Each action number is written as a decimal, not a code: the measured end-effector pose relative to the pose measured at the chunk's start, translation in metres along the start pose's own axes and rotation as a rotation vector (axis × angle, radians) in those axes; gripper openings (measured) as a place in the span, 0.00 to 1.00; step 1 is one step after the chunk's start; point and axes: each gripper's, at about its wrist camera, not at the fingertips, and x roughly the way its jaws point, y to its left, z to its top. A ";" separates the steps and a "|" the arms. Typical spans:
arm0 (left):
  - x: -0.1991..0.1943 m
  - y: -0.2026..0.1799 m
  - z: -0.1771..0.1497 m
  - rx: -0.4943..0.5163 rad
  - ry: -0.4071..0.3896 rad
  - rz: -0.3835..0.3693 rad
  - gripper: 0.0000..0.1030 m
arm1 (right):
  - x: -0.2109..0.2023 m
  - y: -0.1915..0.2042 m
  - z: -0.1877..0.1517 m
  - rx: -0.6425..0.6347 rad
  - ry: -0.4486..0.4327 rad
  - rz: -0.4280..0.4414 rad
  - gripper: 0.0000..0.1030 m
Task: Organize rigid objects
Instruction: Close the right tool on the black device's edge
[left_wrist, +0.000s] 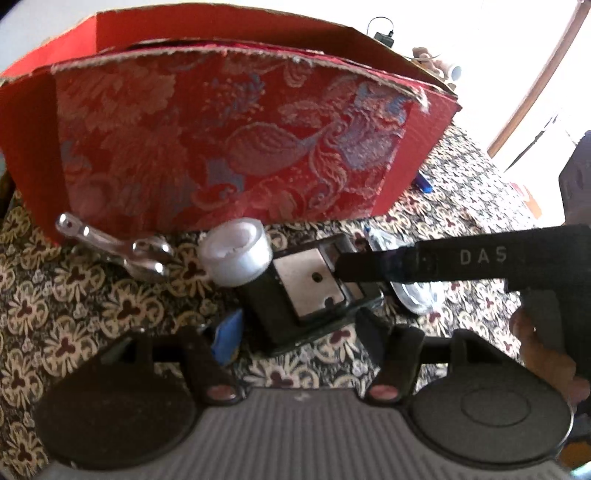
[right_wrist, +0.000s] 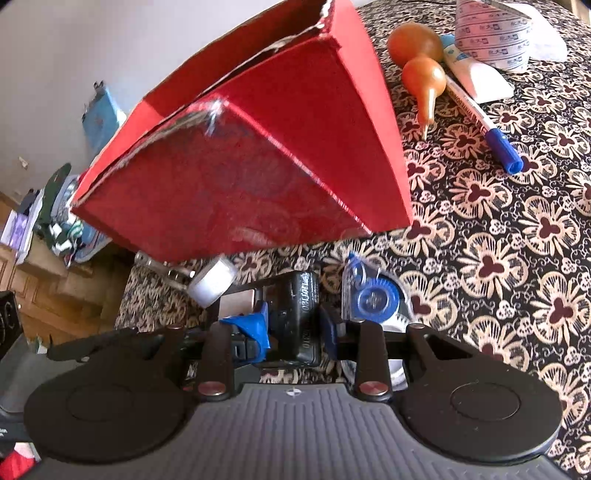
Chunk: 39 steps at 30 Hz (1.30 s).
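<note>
The right gripper has its jaws clamped on the black hole punch, which sits on the patterned desk just in front of the red box; I'd guess the box is where the loose things are meant to go. The left gripper hangs over the same punch from the near side, jaws standing apart and holding nothing, likely ready to steady it. Both hands tilt steeply down toward the desk. Left of the punch, before the box, lie a white tape roll touching it and a metal clip.
</note>
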 end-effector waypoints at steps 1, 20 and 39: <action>-0.002 0.000 -0.003 0.003 0.001 -0.009 0.65 | -0.001 0.000 -0.002 -0.004 0.002 0.003 0.14; 0.005 0.003 0.005 -0.017 -0.024 -0.056 0.83 | -0.004 -0.011 -0.006 0.081 -0.051 0.055 0.13; -0.030 -0.003 -0.011 -0.021 -0.046 -0.022 0.45 | -0.022 0.002 -0.029 0.057 -0.042 0.059 0.12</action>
